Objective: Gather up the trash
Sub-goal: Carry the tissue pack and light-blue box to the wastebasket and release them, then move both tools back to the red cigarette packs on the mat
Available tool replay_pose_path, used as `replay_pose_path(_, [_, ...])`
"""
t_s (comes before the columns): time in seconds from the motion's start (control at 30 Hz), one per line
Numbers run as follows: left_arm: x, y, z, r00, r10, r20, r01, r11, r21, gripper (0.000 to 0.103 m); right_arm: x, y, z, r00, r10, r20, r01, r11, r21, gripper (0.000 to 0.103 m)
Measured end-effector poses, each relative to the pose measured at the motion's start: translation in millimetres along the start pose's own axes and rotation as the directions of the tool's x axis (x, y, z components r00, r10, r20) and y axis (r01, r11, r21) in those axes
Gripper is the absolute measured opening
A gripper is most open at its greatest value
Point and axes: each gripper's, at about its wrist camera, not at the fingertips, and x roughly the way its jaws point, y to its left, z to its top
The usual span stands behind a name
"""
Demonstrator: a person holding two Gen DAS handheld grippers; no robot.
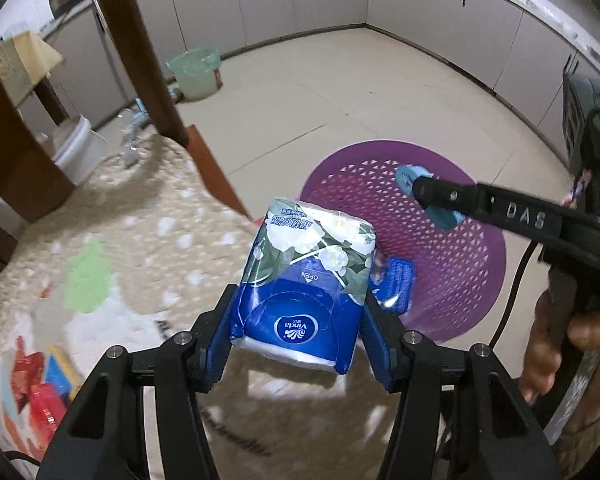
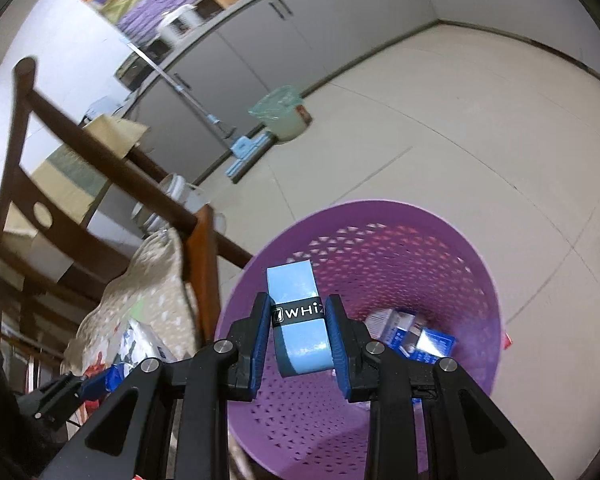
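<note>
Left wrist view first, reading from its left edge: a cream patterned cloth [image 1: 140, 248] covers what looks like a seat or low surface, with red and blue wrappers [image 1: 40, 384] lying at its near left corner and a dark wooden chair frame [image 1: 148, 60] rising behind. In the middle, the left gripper [image 1: 298, 332] has its jaws clamped on the lower sides of a blue Vinda tissue pack [image 1: 304, 292], which is lifted clear of the cloth and tilted toward the purple basket [image 1: 476, 264] on the floor just to the right. A blue packet [image 1: 394, 284] already lies inside the basket. Further right, the right gripper [image 1: 426, 200] reaches in over the basket, held by a hand [image 1: 556, 356].

Right wrist view, again from the left: the chair and cloth sit at the left, with the tissue pack partly visible low down. At centre, the right gripper's jaws are closed on a light blue roll [image 2: 300, 316] with a black band reading "WHiz", hanging directly above the basket's open mouth. To the right, down in the basket, lie some blue and white packets [image 2: 416, 340].

The step in hand looks like the drop-off. The right side seems ready: parting the jaws should let the roll fall inside. The left would first need to carry the tissue pack further right, over the rim, before letting go; released where it is, the pack might catch the edge or land on the floor.
</note>
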Motion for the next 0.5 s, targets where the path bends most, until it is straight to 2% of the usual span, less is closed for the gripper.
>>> replay_pose_path(0.3, [17.1,-14.8,10.5,0.997,-0.08,-0.022,0.08,0.996,-0.028,0.058,9.5,-25.4,3.8,0.999,-0.031,-0.039,0.034,0.996,0.088,0.032])
replay_pose_path(0.33, [17.3,-15.8,10.4,0.996,-0.088,-0.021,0.087,0.996,-0.026,0.058,9.4,-28.7,4.0,0.999,-0.03,-0.039,0.034,0.994,0.106,0.037])
replay_pose_path(0.37, [17.1,-16.1,10.6,0.995,-0.093,-0.021,0.092,0.995,-0.025,0.059,8.6,-31.0,4.2,0.999,-0.03,-0.037,0.034,0.993,0.116,0.047])
replay_pose_path(0.5, [12.9,-15.4,9.1,0.996,-0.09,-0.017,0.09,0.996,-0.027,0.062,3.2,-30.0,5.9,0.999,-0.043,-0.015,0.045,0.992,0.116,0.053])
